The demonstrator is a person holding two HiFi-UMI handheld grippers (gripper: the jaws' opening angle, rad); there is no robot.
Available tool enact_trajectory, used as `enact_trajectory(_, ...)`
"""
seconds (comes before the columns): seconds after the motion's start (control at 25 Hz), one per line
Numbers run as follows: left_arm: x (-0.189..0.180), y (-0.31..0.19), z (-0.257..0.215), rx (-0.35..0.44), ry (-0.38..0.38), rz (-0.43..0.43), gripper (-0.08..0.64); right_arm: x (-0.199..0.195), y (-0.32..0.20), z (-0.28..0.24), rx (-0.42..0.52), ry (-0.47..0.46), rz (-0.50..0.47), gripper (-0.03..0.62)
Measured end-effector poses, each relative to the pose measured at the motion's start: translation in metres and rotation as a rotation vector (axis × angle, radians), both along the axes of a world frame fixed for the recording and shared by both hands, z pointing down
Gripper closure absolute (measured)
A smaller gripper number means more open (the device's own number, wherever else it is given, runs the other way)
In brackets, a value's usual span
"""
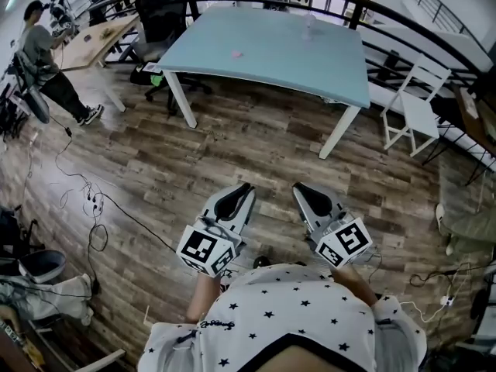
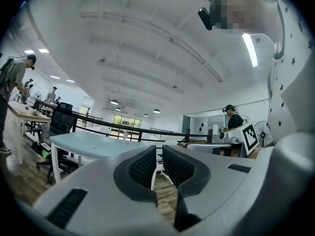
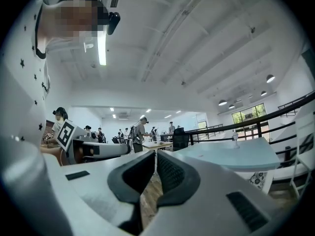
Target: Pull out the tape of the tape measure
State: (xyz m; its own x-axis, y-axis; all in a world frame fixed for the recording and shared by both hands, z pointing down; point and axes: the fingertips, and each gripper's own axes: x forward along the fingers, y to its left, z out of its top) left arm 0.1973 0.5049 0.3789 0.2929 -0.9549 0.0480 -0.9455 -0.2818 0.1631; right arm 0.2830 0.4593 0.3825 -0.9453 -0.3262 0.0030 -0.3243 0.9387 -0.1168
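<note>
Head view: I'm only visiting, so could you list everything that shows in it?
table: one, pale blue top with white legs, far centre
small thing: one, pink, on the table, too small to name
folding chair: one, white, right of the table
office chair: one, black, behind the table's left end
desk: one, wooden, far left
bystander: one, grey top, at the desk
cables: several, black, on the floor at left
floor: brown wood planks
railing: one, black, behind the table
left tool: one, grey with black pads, near centre, shut and empty
right tool: one, same colours, beside it, shut and empty
shirt: white with black stars, bottom edge
</note>
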Motion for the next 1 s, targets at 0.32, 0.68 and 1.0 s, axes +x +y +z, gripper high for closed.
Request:
enact_trajectory(0.32, -0.010, -0.007, 0.003, -0.001, -0.011, 0.024, 0.499, -0.011, -0.006, 0.005, -0.012, 0.011, 0.011, 0.568)
enact_trajectory(0.68, -0.040, -0.004, 0.006, -0.004, -0.003, -0.052, 0.499, -0.036, -0.016, 0.006, -0.006, 0.017, -0.033, 0.540)
enact_trajectory(1.0, -0.055, -0.022, 0.021, -0.037, -0.004, -0.135, 0.499, -0.057, -0.054, 0.021, -0.029, 0.010, -0.108, 0.525)
